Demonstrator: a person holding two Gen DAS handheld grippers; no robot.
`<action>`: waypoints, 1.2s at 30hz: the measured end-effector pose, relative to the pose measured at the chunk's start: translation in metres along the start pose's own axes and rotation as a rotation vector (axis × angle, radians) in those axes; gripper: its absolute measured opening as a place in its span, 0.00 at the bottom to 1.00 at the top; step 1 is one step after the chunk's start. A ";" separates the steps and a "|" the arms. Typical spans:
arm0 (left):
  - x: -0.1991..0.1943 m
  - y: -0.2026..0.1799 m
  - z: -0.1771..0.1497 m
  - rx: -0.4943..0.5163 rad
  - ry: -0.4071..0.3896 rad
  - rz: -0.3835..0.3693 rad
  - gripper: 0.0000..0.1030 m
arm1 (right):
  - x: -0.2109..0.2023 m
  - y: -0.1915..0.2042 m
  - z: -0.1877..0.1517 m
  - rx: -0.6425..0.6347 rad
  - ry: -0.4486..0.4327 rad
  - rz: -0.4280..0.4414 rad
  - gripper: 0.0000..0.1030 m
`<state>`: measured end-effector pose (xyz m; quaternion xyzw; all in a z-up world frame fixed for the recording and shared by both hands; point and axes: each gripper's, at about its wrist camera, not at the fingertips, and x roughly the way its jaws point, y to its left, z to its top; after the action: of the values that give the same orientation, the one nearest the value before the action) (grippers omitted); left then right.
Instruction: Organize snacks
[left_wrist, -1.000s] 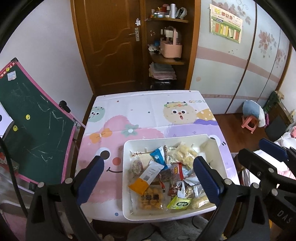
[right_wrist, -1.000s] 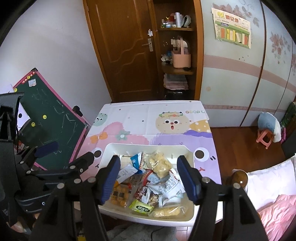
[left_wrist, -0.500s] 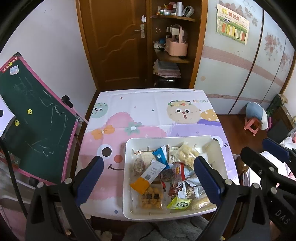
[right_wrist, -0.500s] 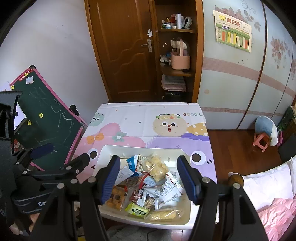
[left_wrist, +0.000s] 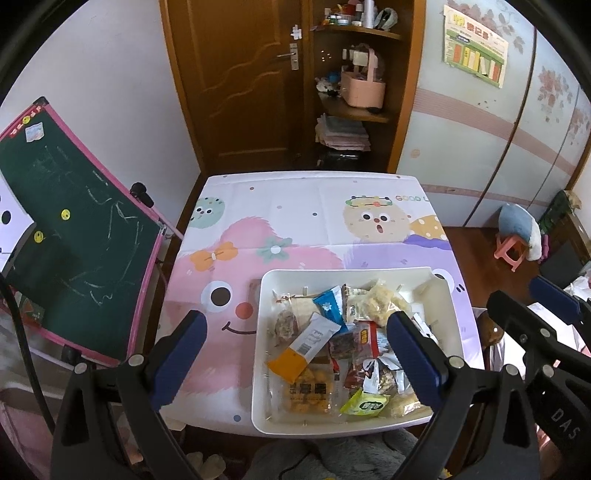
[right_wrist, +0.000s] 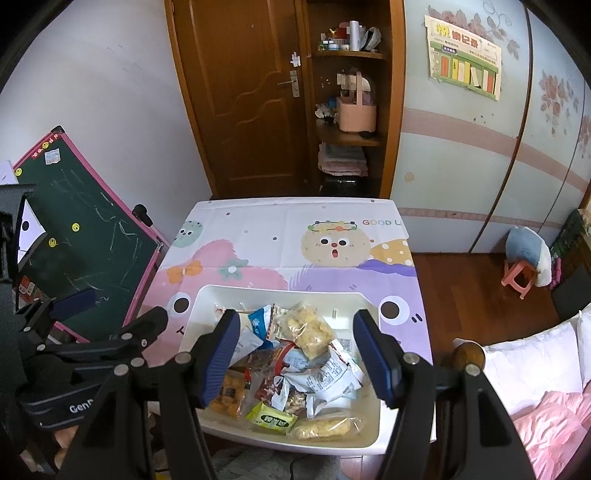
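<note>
snack bin (right_wrist: 369, 441) lies below both tongs (spread, empty).

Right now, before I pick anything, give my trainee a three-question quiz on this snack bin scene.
1. True or false: all the snack packets lie inside the white bin.
2. Which packet sits at the bin's near edge: (a) the blue packet, (b) the green packet, (c) a red can?
3. What do the left gripper and the right gripper hold?

Key: 1 true. 2 b. 3 nothing; both stand open above the bin, fingers apart.
</note>
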<state>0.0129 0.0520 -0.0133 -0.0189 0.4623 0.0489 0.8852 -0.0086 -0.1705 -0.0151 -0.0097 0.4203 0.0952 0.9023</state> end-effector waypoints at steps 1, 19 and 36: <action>0.000 0.002 0.000 -0.005 0.002 0.001 0.95 | 0.000 0.000 0.000 0.000 0.000 -0.001 0.62; -0.004 0.004 0.004 -0.020 -0.004 -0.020 0.95 | 0.014 0.002 -0.004 0.009 0.045 -0.003 0.62; -0.005 0.003 0.004 -0.023 -0.009 -0.028 0.95 | 0.015 0.004 -0.004 0.014 0.047 -0.005 0.62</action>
<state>0.0125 0.0552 -0.0068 -0.0353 0.4572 0.0416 0.8877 -0.0031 -0.1650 -0.0291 -0.0068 0.4420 0.0898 0.8925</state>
